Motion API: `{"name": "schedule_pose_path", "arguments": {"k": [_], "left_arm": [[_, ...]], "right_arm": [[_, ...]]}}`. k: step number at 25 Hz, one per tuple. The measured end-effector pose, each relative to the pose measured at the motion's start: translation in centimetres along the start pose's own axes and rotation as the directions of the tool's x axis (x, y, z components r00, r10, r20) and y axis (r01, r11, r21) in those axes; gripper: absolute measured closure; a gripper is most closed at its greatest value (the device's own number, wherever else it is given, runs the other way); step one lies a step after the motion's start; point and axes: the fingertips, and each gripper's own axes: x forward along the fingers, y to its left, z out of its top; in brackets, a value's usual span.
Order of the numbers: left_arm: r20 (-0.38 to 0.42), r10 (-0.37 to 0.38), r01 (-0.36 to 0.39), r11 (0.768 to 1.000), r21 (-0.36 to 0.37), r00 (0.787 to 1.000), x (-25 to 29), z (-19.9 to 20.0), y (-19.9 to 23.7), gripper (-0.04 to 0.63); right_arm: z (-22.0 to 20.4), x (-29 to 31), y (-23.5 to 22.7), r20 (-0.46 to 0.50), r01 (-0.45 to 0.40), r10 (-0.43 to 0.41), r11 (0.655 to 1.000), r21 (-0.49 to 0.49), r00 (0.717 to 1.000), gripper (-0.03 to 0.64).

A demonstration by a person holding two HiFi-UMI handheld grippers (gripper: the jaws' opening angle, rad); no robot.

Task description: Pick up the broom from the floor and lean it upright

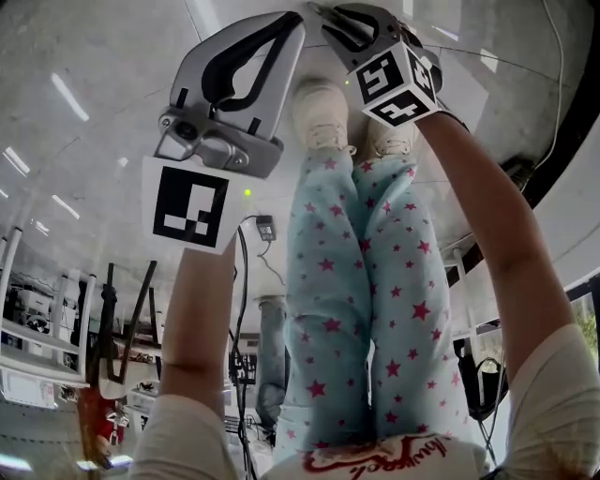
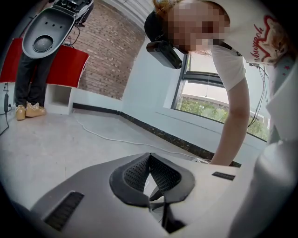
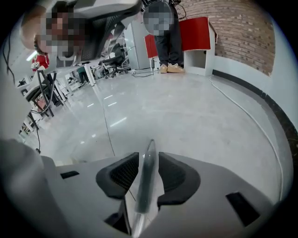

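Both grippers point at the glossy grey floor in the head view, the left gripper just beside the right gripper, whose marker cube faces the camera. The person's pale shoes stand close by the jaw tips, with star-print trousers filling the space behind the tools.

In the left gripper view, the left gripper has its ribbed pads meeting at the tips, with nothing between them. Ahead of the tips a white cable trails across the floor below a window. Far off to the jaws' left, a bystander's tan shoes stand by a red panel.

In the right gripper view, the right gripper has its jaws apart. What looks like the broom handle, a slim silvery shaft, runs lengthwise along the gap, its far end just past the tips. Floor shows between it and the left-hand pad; contact with the other pad cannot be told. Well beyond the tips a red-and-white cabinet stands beside a brick wall.
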Motion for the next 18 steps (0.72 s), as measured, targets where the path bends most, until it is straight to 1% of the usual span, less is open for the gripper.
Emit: {"name": "schedule_pose_path", "arguments": {"k": [5, 9, 12, 15, 18], "left_arm": [[-0.020, -0.009, 0.009, 1.000, -0.003, 1.000, -0.2, -0.6, -0.4, 0.577], [-0.025, -0.005, 0.005, 1.000, 0.005, 1.000, -0.6, -0.9, -0.9, 0.577], [-0.018, 0.004, -0.004, 1.000, 0.003, 1.000, -0.5, -0.6, -0.8, 0.577], [-0.011, 0.004, -0.004, 1.000, 0.004, 1.000, -0.5, 0.1, -1.4, 0.577], [-0.008, -0.002, 0.003, 1.000, 0.005, 1.000, -0.6, 1.4, -2.4, 0.577]], "right_arm": [[-1.1, 0.9, -0.3, -0.054, 0.004, -0.005, 1.000, -0.010, 0.999, 0.489], [-1.6, 0.8, -0.1, -0.060, 0.015, -0.015, 1.000, -0.005, 0.998, 0.491], [-1.6, 0.9, -0.4, -0.071, 0.025, -0.023, 0.999, 0.033, 0.997, 0.508], [-1.2, 0.0, -0.9, -0.066, 0.056, -0.051, 0.995, 0.084, 0.997, 0.514], [0.1, -2.0, -1.1, -0.044, 0.074, -0.070, 0.993, 0.088, 0.997, 0.515]]}}
